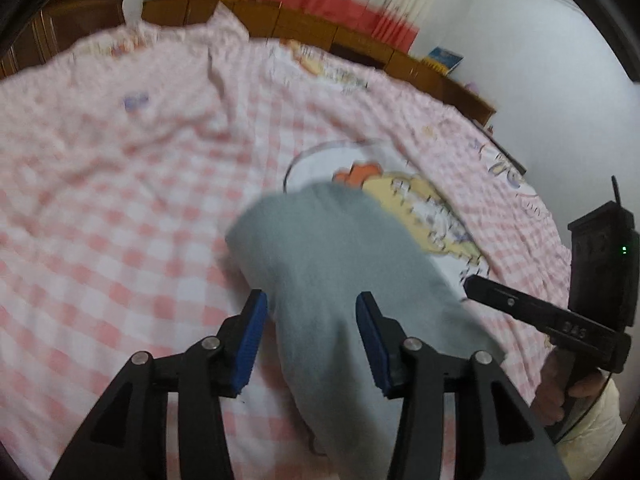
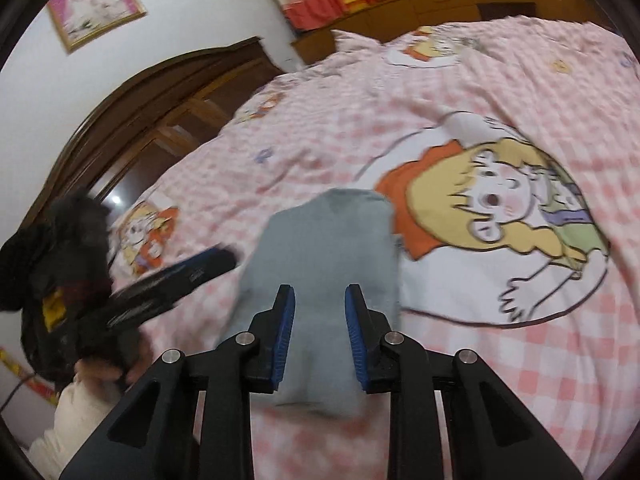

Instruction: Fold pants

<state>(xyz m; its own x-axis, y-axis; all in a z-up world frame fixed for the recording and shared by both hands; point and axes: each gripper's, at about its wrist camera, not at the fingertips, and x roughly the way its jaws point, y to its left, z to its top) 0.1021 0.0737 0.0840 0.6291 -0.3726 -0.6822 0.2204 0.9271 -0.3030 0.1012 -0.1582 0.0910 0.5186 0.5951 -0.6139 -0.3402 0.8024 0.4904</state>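
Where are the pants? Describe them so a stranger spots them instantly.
Start with the pink-and-white checked bedspread covering the bed. Beside its big cartoon girl print lies a long strip of plain cloth: the grey pants. They are the only unpatterned grey thing there.

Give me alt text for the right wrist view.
Open right gripper above folded grey pants lying on a pink checked bedspread with a cartoon girl print. The left gripper shows blurred at left.
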